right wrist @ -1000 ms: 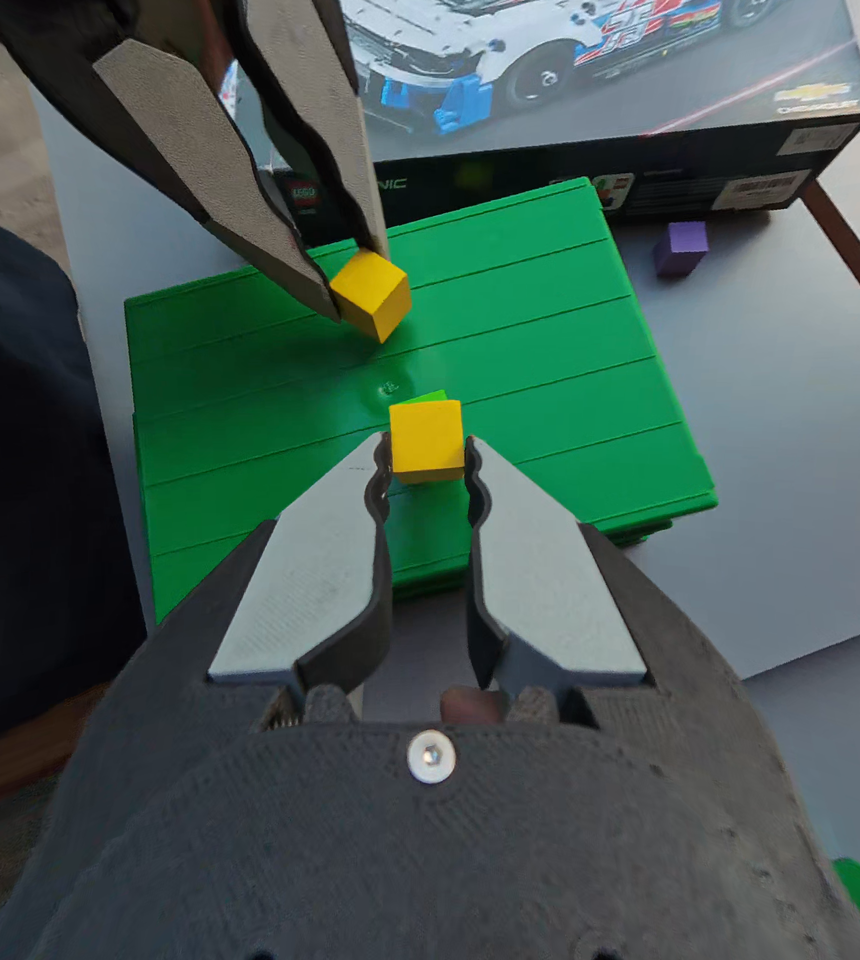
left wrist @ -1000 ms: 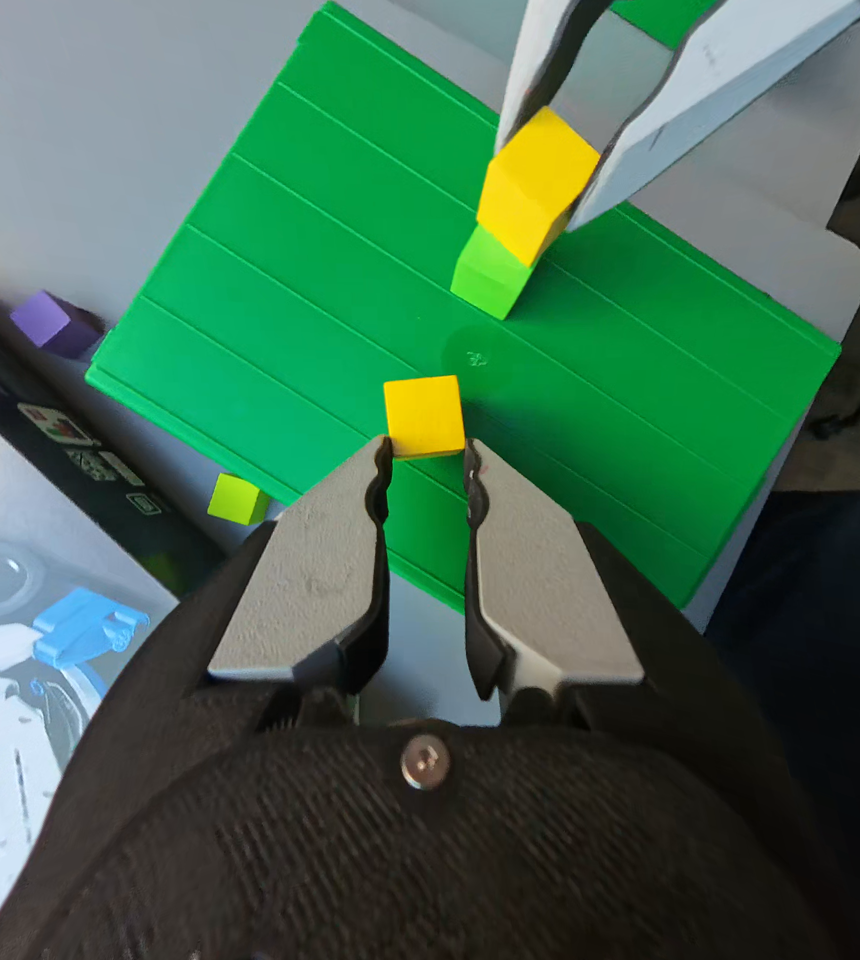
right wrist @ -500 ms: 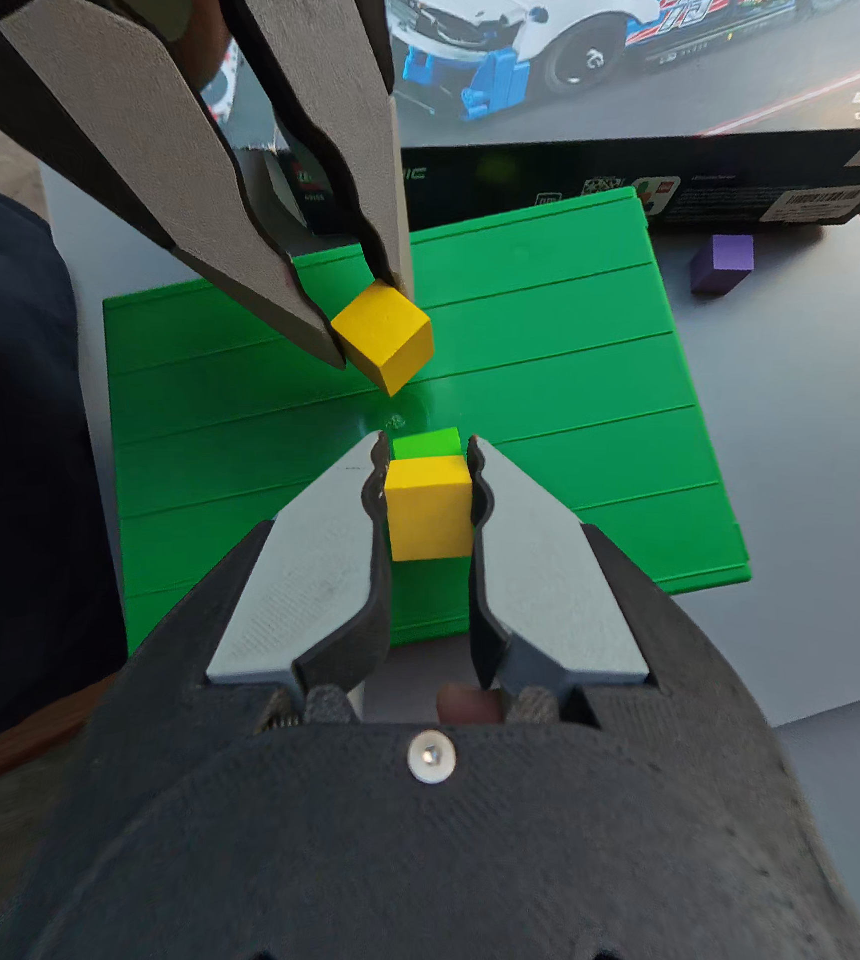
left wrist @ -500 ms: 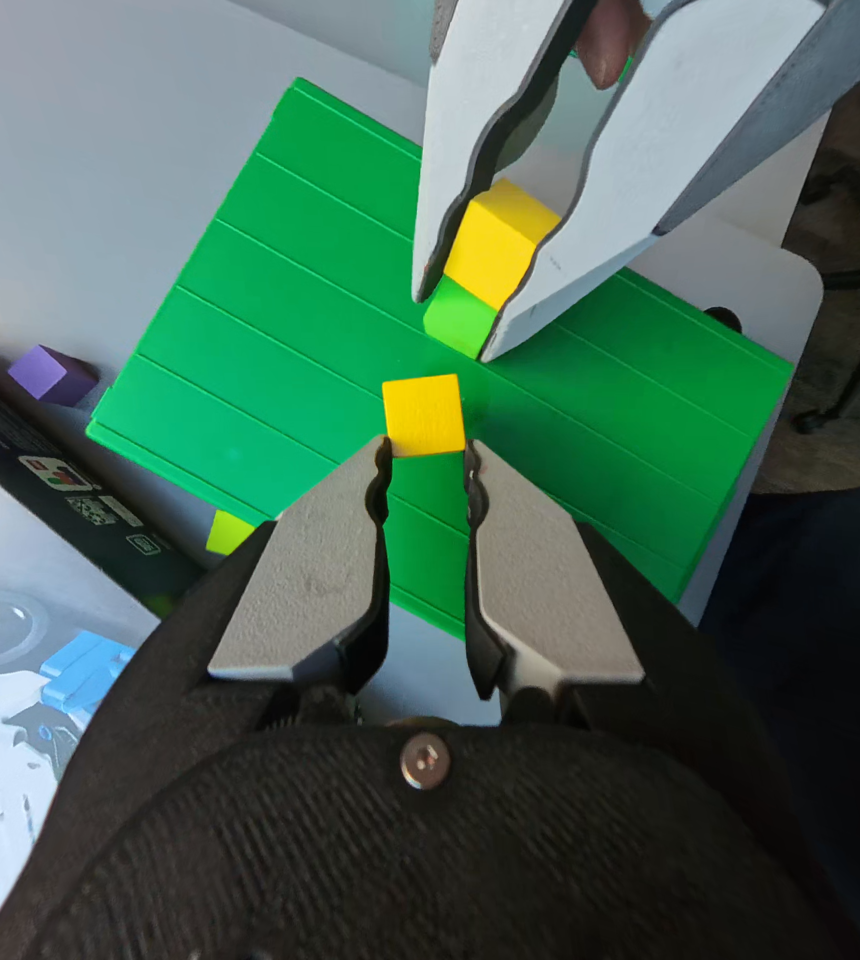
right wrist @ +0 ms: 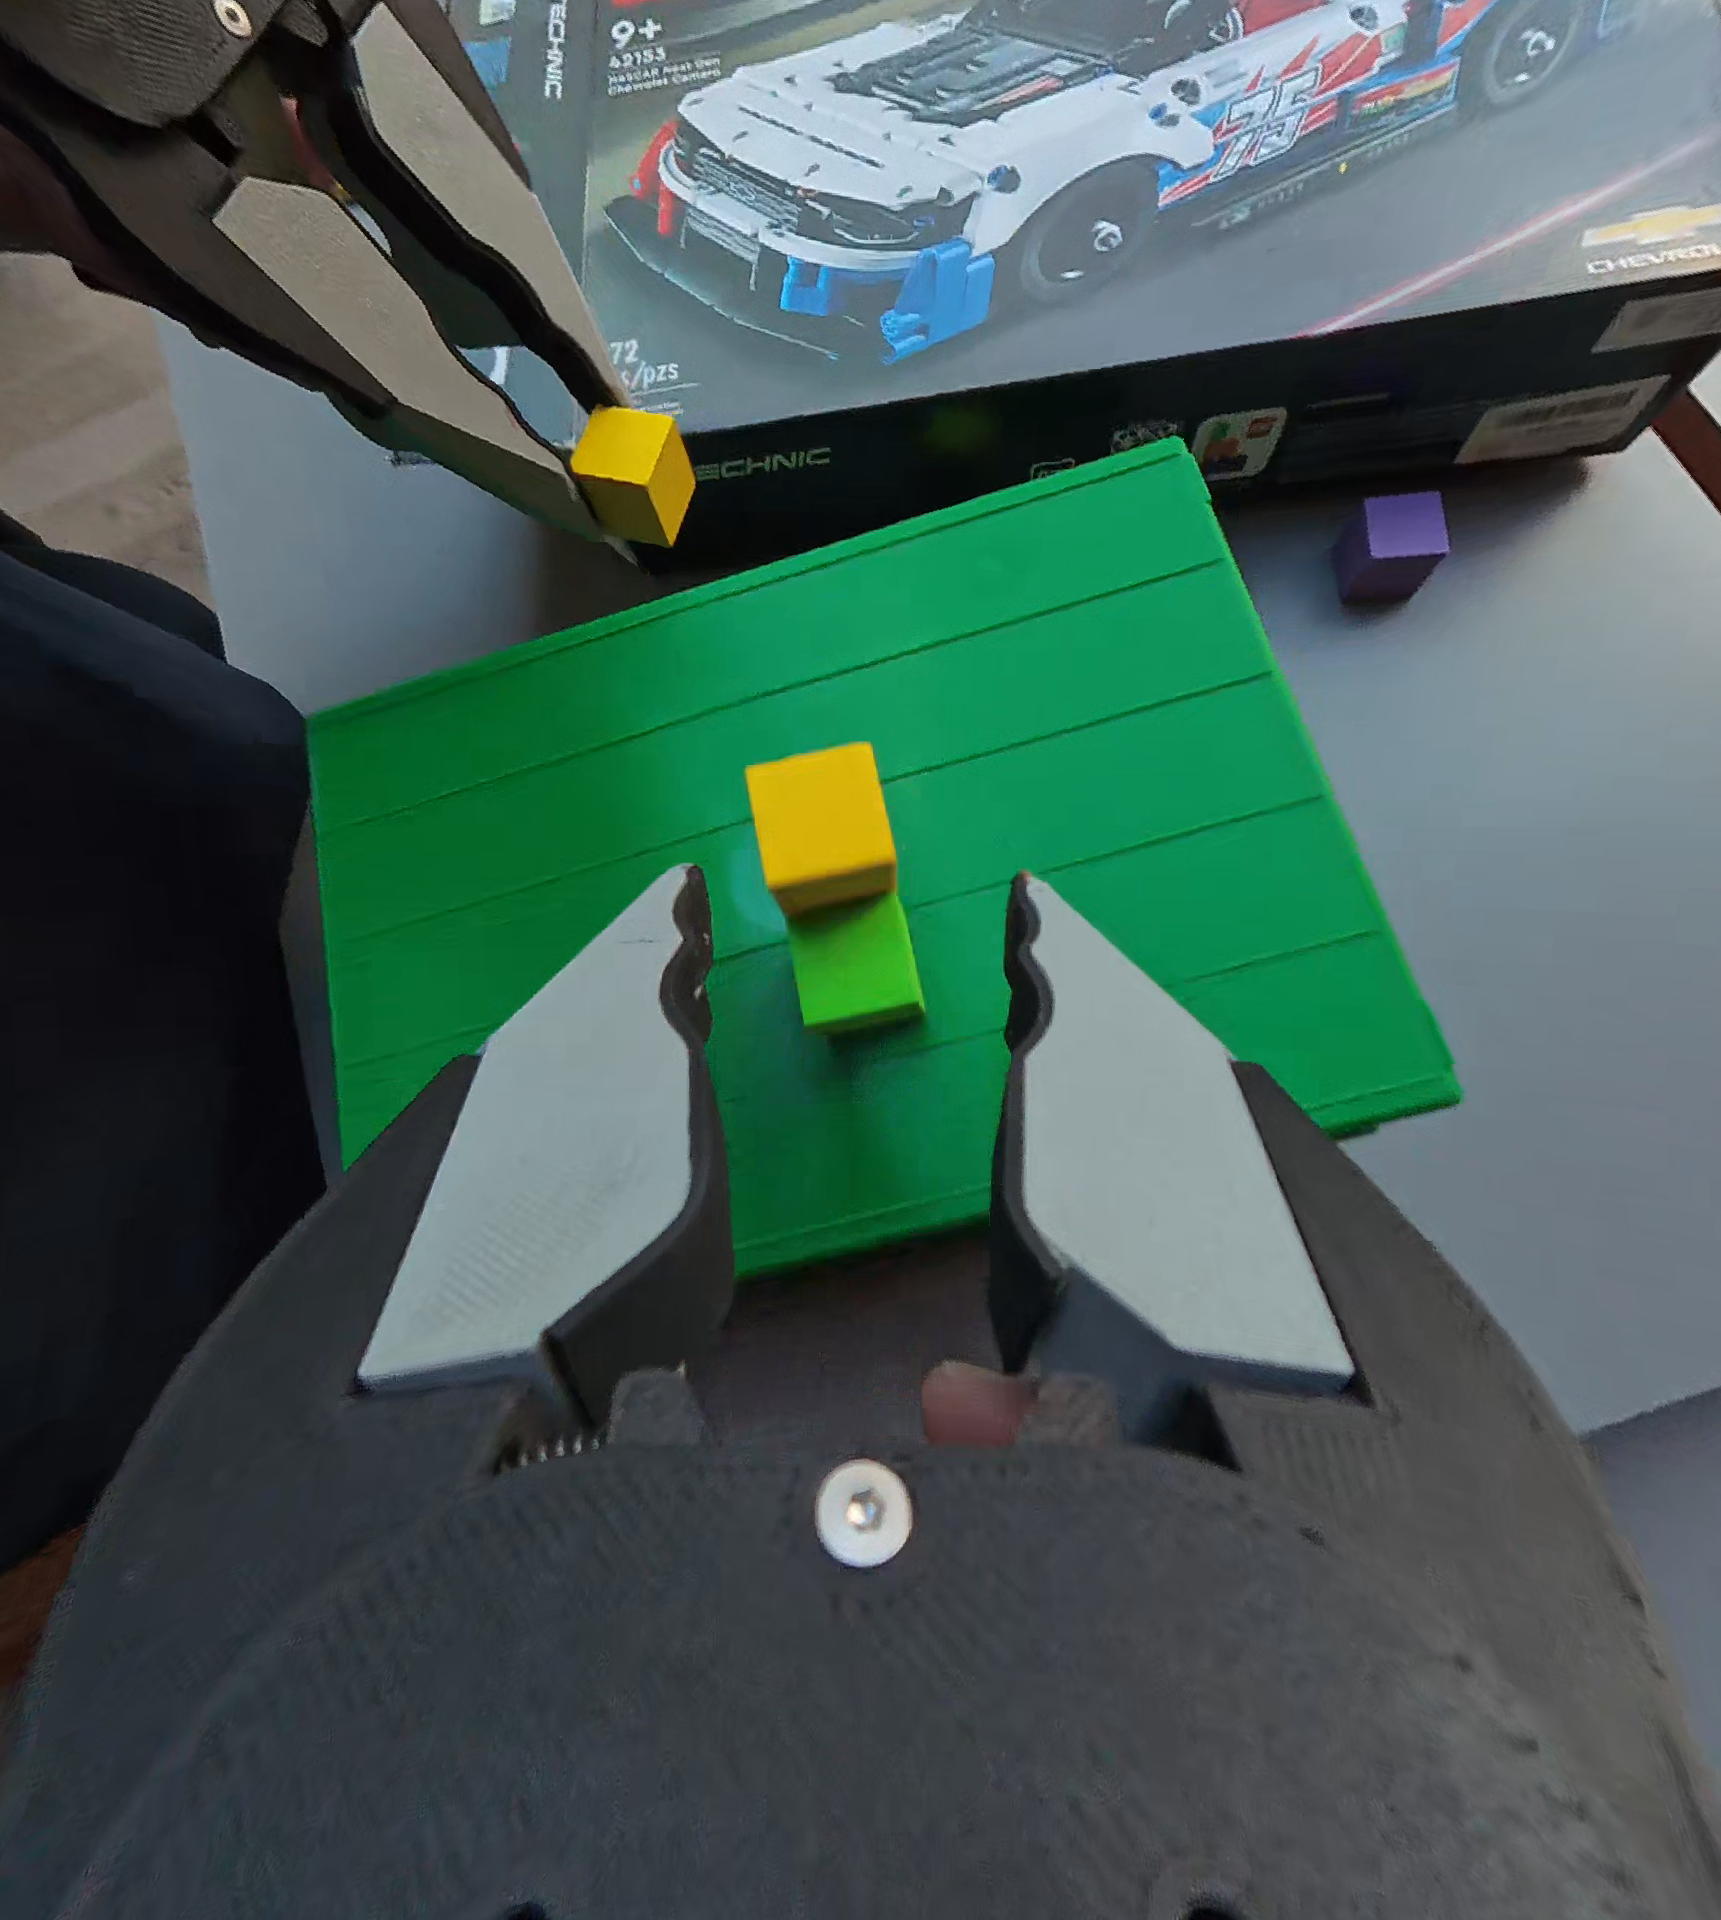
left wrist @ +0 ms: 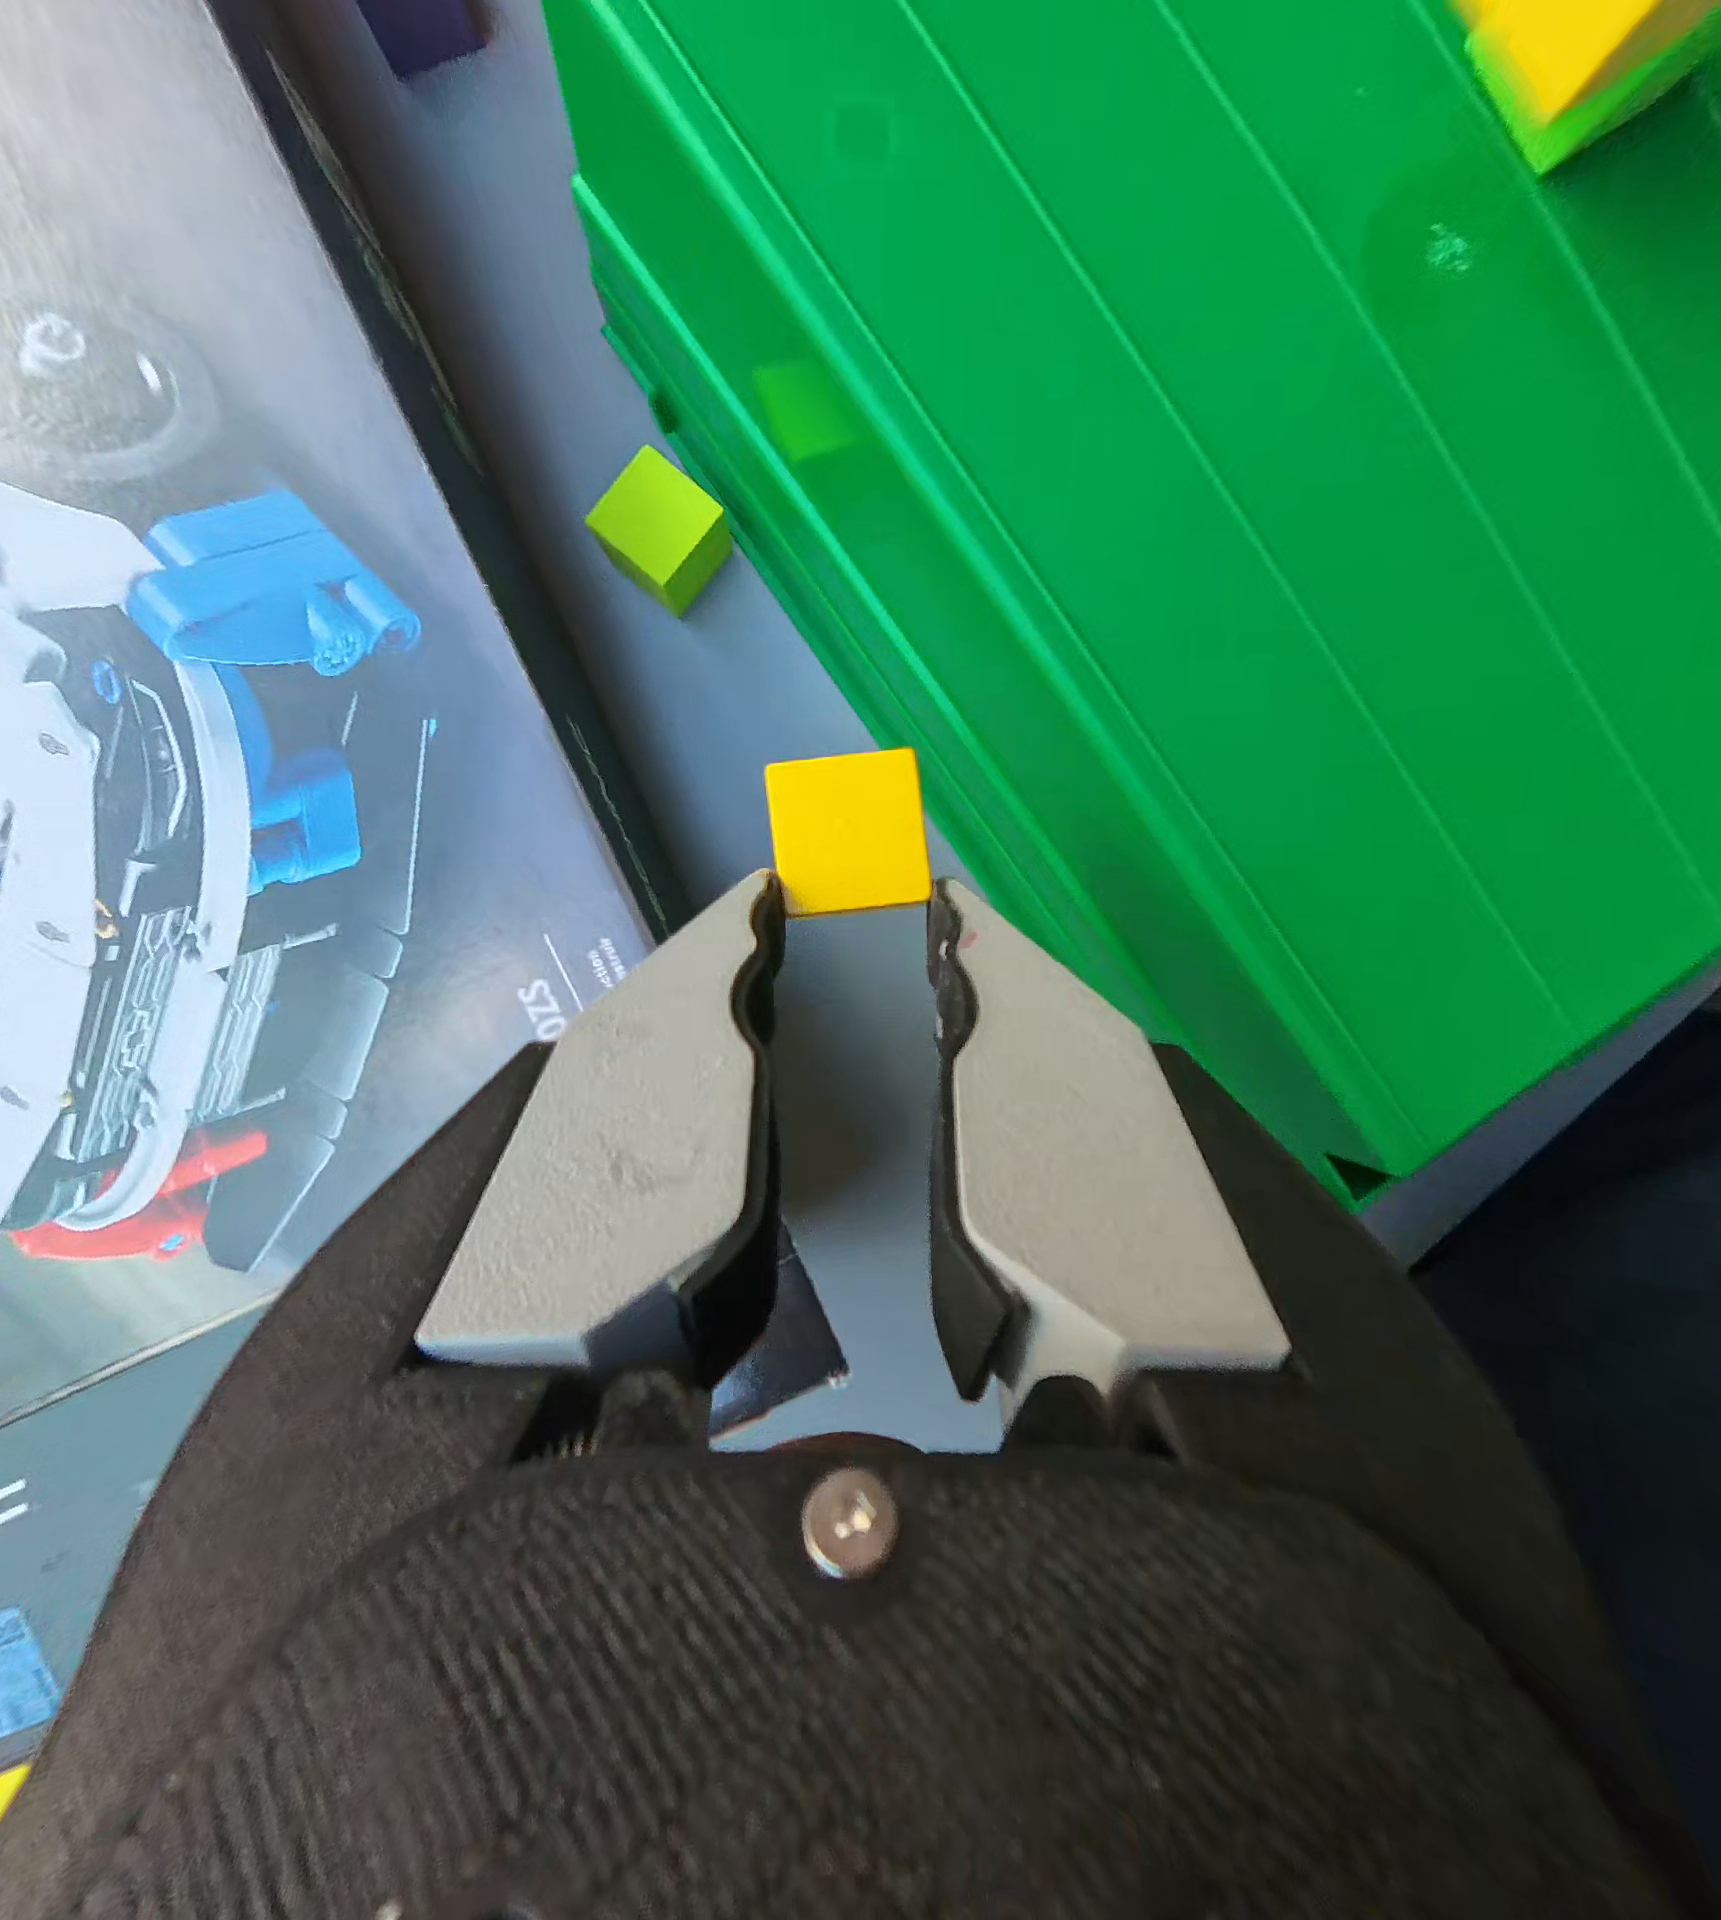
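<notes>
My left gripper [left wrist: 851,896] is shut on a yellow cube [left wrist: 848,831] and holds it in the air beside the green ribbed board [left wrist: 1251,540], above the strip of table next to the car box. The right wrist view shows the same cube [right wrist: 632,473] pinched at the left gripper's tips. My right gripper [right wrist: 856,883] is open and empty, pulled back above a second yellow cube [right wrist: 820,826] that sits on a light green cube [right wrist: 856,971] on the board [right wrist: 1095,727]. That stack shows blurred at the top right of the left wrist view [left wrist: 1573,73].
A large toy car box [right wrist: 1095,208] lies behind the board. A lime cube [left wrist: 658,540] sits on the grey table between box and board. A purple cube [right wrist: 1391,545] lies to the right of the board. A dark sleeve [right wrist: 56,935] is on the left. About 20 centimeters separates my left fingertips from my right.
My right gripper opened, left its yellow cube on the light green cube and drew back. My left gripper carried its yellow cube away from the stack towards the car box.
</notes>
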`<state>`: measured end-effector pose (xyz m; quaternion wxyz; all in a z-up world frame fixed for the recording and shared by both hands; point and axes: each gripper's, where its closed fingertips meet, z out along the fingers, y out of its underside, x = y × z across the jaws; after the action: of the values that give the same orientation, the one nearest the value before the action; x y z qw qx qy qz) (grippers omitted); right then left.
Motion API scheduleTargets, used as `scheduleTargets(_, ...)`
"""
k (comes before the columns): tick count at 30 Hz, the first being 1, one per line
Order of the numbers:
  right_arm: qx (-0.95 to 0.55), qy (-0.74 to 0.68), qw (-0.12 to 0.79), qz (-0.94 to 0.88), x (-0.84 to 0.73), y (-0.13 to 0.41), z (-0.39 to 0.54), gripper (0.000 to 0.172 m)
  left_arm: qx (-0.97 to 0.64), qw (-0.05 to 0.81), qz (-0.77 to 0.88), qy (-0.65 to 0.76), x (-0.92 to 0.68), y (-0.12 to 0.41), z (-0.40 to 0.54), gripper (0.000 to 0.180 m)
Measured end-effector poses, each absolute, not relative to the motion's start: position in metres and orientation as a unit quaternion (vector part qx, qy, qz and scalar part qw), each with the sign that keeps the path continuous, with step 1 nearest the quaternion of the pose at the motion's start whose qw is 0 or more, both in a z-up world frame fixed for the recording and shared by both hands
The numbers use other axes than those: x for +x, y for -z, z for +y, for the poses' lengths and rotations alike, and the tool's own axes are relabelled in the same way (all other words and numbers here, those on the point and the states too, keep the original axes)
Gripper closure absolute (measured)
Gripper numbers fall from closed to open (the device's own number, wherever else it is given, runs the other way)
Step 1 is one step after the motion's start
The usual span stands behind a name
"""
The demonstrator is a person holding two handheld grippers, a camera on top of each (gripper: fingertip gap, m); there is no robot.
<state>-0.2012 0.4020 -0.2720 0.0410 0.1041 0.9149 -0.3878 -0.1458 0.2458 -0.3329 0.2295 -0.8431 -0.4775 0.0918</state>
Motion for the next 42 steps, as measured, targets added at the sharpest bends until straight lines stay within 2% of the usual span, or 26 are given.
scheduleTargets(4, 0.105, 0.379, 0.044, 0.918, -0.2, 0.271, 0.412, 0.117, -0.844, 0.242, -0.471, -0.085, -0.139, 0.332, 0.253, 0.155)
scheduleTargets(9, 0.087, 0.334, 0.032, 0.938, -0.195, 0.294, 0.411, 0.113, -0.851, 0.258, -0.451, -0.073, -0.135, 0.329, 0.266, 0.155)
scheduleTargets(11, 0.081, 0.326, 0.027, 0.941, -0.195, 0.302, 0.41, 0.119, -0.856, 0.264, -0.438, -0.076, -0.134, 0.327, 0.27, 0.155)
scheduleTargets(13, 0.074, 0.316, 0.019, 0.946, -0.196, 0.309, 0.411, 0.146, -0.862, 0.261, -0.429, -0.075, -0.132, 0.327, 0.271, 0.155)
scheduleTargets(21, 0.055, 0.393, 0.038, 0.917, -0.196, 0.26, 0.394, 0.147, -0.862, 0.314, -0.389, -0.082, -0.134, 0.301, 0.286, 0.155)
scheduleTargets(25, 0.018, 0.344, 0.031, 0.938, -0.197, 0.279, 0.381, 0.146, -0.873, 0.314, -0.366, -0.08, -0.135, 0.3, 0.298, 0.155)
scheduleTargets(28, 0.01, 0.308, 0.034, 0.951, -0.195, 0.3, 0.377, 0.128, -0.872, 0.314, -0.368, -0.079, -0.134, 0.301, 0.303, 0.155)
scheduleTargets(31, 0.01, 0.313, 0.014, 0.95, -0.199, 0.305, 0.374, 0.143, -0.866, 0.304, -0.387, -0.088, -0.133, 0.302, 0.294, 0.155)
scheduleTargets(36, 0.036, 0.327, 0.029, 0.944, -0.199, 0.303, 0.373, 0.144, -0.844, 0.286, -0.442, -0.097, -0.123, 0.311, 0.262, 0.155)
scheduleTargets(42, 0.065, 0.371, 0.036, 0.926, -0.202, 0.286, 0.358, 0.144, -0.835, 0.252, -0.484, -0.072, -0.1, 0.347, 0.241, 0.156)
